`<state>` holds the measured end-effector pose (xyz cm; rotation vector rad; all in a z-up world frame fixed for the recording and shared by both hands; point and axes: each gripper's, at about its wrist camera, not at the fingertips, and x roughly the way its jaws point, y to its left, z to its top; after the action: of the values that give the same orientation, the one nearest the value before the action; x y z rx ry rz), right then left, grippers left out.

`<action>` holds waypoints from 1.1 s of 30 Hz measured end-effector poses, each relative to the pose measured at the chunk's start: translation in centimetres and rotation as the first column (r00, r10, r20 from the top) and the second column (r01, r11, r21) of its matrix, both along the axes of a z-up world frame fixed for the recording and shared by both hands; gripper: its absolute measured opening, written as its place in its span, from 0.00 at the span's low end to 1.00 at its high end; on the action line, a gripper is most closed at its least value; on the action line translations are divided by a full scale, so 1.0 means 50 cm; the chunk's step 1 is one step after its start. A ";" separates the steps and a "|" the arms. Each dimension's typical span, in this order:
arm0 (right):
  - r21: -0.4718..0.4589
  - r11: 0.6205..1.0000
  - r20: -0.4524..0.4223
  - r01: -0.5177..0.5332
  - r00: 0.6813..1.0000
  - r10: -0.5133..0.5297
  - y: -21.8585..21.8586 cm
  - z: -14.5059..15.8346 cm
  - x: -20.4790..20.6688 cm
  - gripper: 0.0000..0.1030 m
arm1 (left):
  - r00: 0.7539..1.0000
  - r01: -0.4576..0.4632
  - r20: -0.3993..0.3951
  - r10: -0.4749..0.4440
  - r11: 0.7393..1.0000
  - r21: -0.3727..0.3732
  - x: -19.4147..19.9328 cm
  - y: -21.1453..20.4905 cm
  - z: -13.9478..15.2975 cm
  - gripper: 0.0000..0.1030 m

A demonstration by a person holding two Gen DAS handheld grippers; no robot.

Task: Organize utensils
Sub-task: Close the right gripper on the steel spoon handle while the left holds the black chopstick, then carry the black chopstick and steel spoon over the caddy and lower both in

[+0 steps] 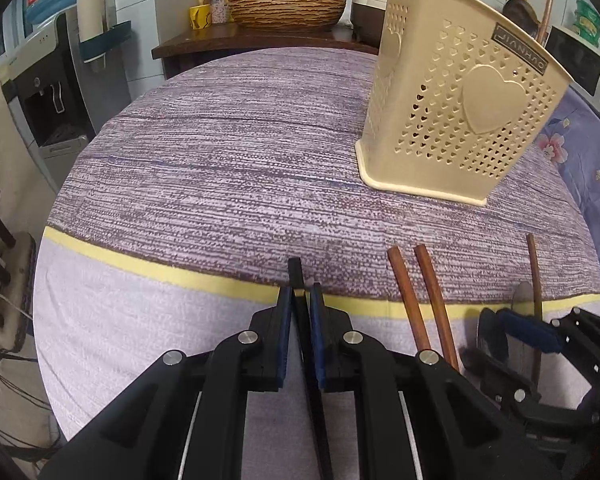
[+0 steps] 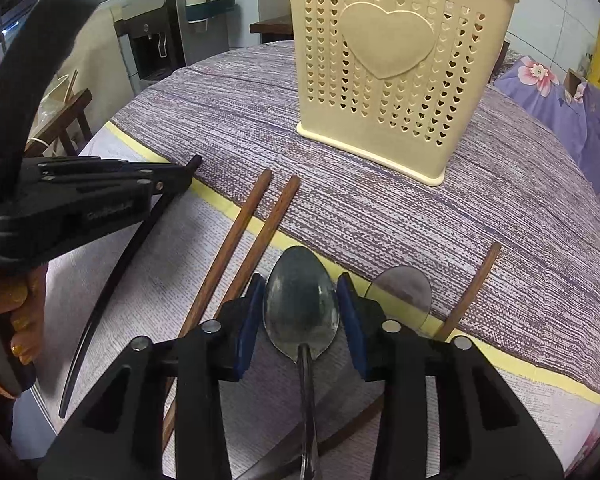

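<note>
Right tongs (image 2: 303, 312) bracket a smooth, rigid metal spoon (image 2: 300, 304) at its bowl, likely slippery; left tongs (image 1: 300, 304) clamp a stiff black chopstick (image 1: 296, 274).

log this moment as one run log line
left claw: shut on thin black chopstick | right claw: astride metal spoon bowl, pads not touching | beige perforated plastic utensil holder: upright on table

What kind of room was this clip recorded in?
Probably a home kitchen or dining corner: a cloth-covered table with a utensil holder, a water dispenser beside it, and a microwave behind.
</note>
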<state>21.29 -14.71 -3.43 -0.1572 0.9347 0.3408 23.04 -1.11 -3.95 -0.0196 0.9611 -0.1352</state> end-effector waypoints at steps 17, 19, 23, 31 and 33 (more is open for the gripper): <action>0.198 0.979 0.160 0.037 0.985 -0.069 -0.109 0.164 -0.076 0.37 | 0.972 0.046 0.233 -0.016 0.992 -0.120 -0.104 0.034 0.174 0.08; 0.214 0.976 0.192 0.051 0.977 -0.093 -0.134 0.200 -0.098 0.37 | 0.953 0.061 0.302 -0.019 0.990 -0.130 -0.136 0.043 0.219 0.08; 0.244 0.966 0.245 0.085 0.958 -0.146 -0.188 0.254 -0.147 0.37 | 0.928 0.072 0.373 -0.014 0.987 -0.142 -0.179 0.062 0.269 0.08; 0.279 0.952 0.245 0.126 0.949 -0.197 -0.231 0.258 -0.160 0.37 | 0.924 0.063 0.383 0.005 0.985 -0.164 -0.180 0.068 0.269 0.08; 0.292 0.948 0.249 0.125 0.947 -0.202 -0.234 0.258 -0.165 0.37 | 0.922 0.066 0.388 0.004 0.984 -0.168 -0.183 0.071 0.275 0.08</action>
<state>13.06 -26.40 9.49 0.1254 0.6106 0.2802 13.89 2.45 9.78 -0.1382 0.5502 -0.2447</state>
